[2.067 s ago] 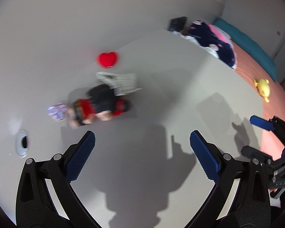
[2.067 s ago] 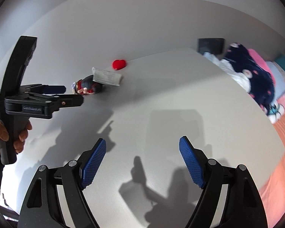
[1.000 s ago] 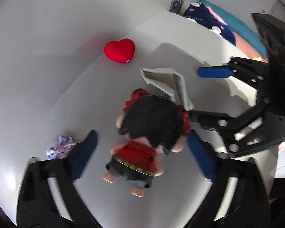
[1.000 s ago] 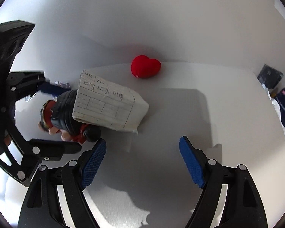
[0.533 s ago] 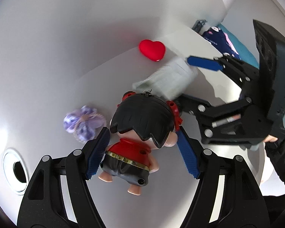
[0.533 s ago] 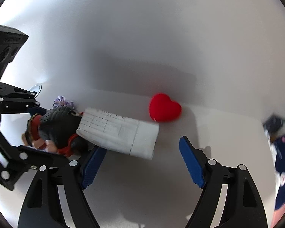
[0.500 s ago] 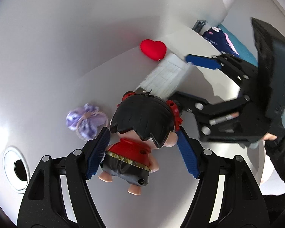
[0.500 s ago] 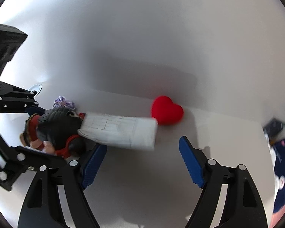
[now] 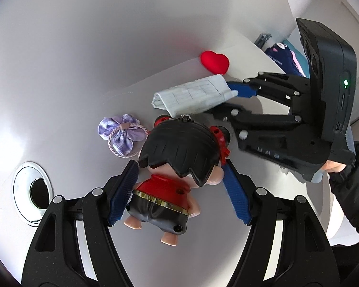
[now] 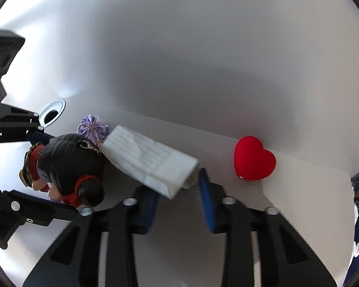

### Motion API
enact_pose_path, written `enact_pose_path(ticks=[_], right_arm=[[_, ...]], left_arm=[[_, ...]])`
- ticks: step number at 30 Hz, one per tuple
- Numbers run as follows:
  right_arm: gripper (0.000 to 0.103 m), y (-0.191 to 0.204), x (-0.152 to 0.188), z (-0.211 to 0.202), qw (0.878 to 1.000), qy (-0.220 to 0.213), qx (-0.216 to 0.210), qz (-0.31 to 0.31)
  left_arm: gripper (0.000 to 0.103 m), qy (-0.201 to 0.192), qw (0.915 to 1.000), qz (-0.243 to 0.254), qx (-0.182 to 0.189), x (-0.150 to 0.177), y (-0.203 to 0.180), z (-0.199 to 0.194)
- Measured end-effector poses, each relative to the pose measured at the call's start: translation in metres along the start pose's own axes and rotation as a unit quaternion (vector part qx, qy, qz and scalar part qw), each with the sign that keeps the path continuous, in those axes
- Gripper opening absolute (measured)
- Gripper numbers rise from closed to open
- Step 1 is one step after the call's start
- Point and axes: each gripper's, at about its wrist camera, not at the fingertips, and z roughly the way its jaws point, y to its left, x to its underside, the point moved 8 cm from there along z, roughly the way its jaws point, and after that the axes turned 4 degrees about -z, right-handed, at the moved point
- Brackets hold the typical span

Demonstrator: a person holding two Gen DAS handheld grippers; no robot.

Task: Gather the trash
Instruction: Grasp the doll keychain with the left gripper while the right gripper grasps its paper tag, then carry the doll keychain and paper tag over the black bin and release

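Folded paper, the one piece of trash in sight, lies on a white table between a doll and a red heart, one end caught between the closing blue pads of the right gripper.

From the left of the left wrist view: a chrome-ringed cable hole in the tabletop; a lilac fabric flower tied with twisted cord; then the glossy plastic doll, black moulded hair and red dress, lying on the table between the ribbed fingers of the left gripper. Those fingers stand at a middling spread, close against the doll's sides; whether they press on it cannot be told. Just past the doll's head is the paper, ruled and handwritten, soft-cornered, folded into a flat packet. Beyond it a velvety heart-shaped red box rests against the wall. At far right a person's hand holds the black right gripper.

The right jaws have just been narrowing on the paper's end, which lies between them. A good pick would likely mean squeezing the folded layers firmly together and lifting straight up, so the packet neither fans open nor snags the doll's metal keyring clasp, which it touches. Steadying the doll would probably help.
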Motion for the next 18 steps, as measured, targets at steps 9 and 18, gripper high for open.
enact_pose_path(ticks=[9, 18], right_arm=[[0.017, -0.022, 0.001, -0.004, 0.999, 0.016, -0.004, 0.047], [0.015, -0.041, 0.017, -0.041, 0.996, 0.01, -0.007, 0.094]], left_arm=[[0.07, -0.012, 0.9996, -0.027, 0.004, 0.002, 0.007, -0.007], [0.07, -0.021, 0.9993, -0.021, 0.023, 0.005, -0.014, -0.024]])
